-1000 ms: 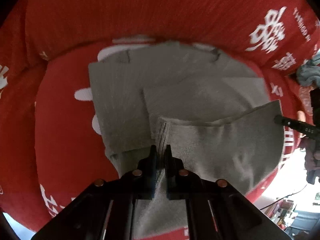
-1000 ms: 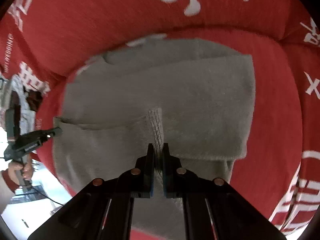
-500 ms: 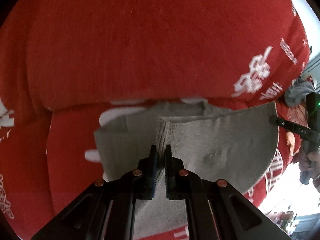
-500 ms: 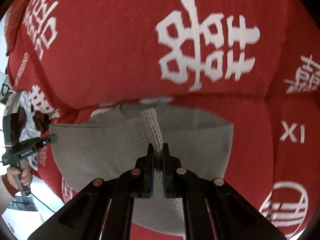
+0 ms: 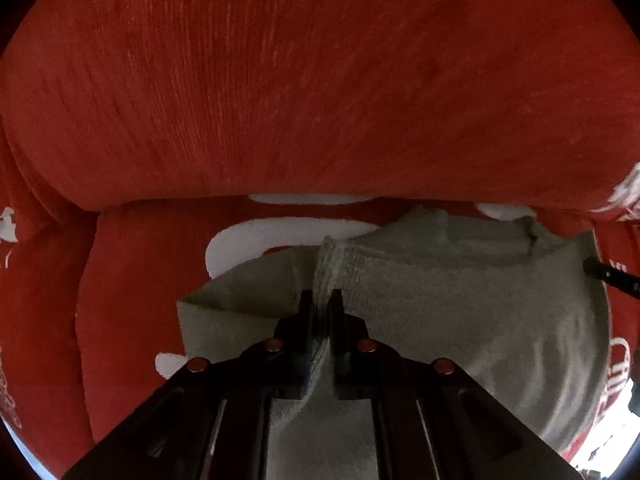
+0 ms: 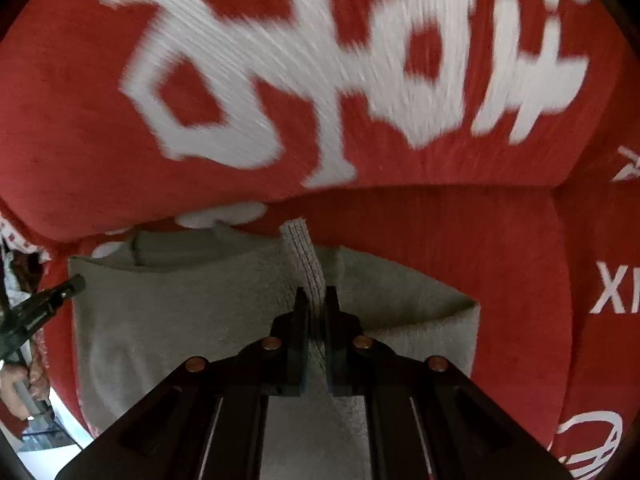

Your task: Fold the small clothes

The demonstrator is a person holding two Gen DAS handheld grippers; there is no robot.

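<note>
A small grey garment (image 5: pixel 460 304) lies on a red seat cushion, its near half lifted and carried over the far half. My left gripper (image 5: pixel 320 298) is shut on the garment's hem, which bunches up between its jaws. In the right wrist view the same grey garment (image 6: pixel 180 312) shows, and my right gripper (image 6: pixel 314 294) is shut on a ribbed hem strip (image 6: pixel 304 256). The right gripper's tip (image 5: pixel 608 274) shows at the right edge of the left wrist view; the left gripper's tip (image 6: pixel 48 300) shows at the left edge of the right wrist view, with a hand (image 6: pixel 16 392) below it.
A red sofa backrest (image 5: pixel 320 92) with large white characters (image 6: pixel 320 80) rises close behind the garment. The red seat cushion (image 5: pixel 132 320) extends to the left, and a red armrest (image 6: pixel 600 280) stands at the right. A bright floor shows past the seat's front edge.
Both grippers have carried the held hem away from the front edge toward the backrest and lower. The lifted half now covers most of the garment, and the backrest fills far more of both views.
</note>
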